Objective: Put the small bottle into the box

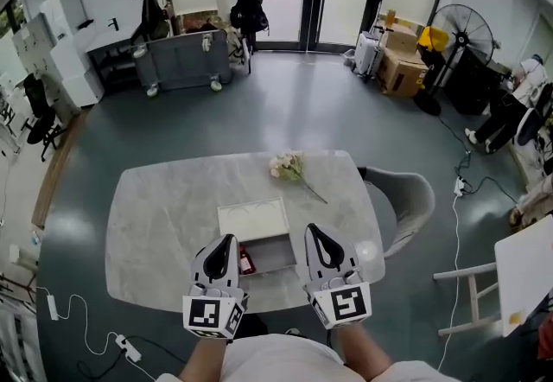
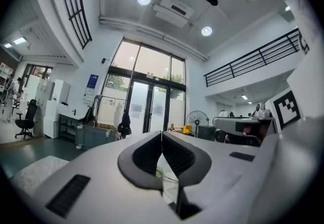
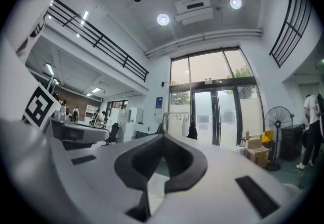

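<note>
Both tongs are held low over the near edge of the pale grey marble-patterned counter, pointing away from the person; the left tongs are pressed together with nothing between them, which the left gripper view confirms, since the two dark pads meet in one thin line; the right tongs are also pressed together and empty, as seen in the right gripper view.

The white rectangular box with its lid opened backward stands between the two tongs, near the middle of the near edge of the counter; the small dark bottle with a red part seems to lie at the left end of the grey open compartment, just beside the left tongs; I cannot tell for sure whether it is fully inside or leaning at the wall, because it is very small here. A small bunch of pale pink flowers with a thin stem lies toward the far edge, well apart from the box.

In my judgement the placing step is either finished or nearly finished, as neither of the tongs pinches anything; if the bottle is not properly seated, the next move calls for the left tongs to spread, take the bottle at its body and set it deeper in the compartment; otherwise only a clean retreat from the box is needed, without knocking its lid.
</note>
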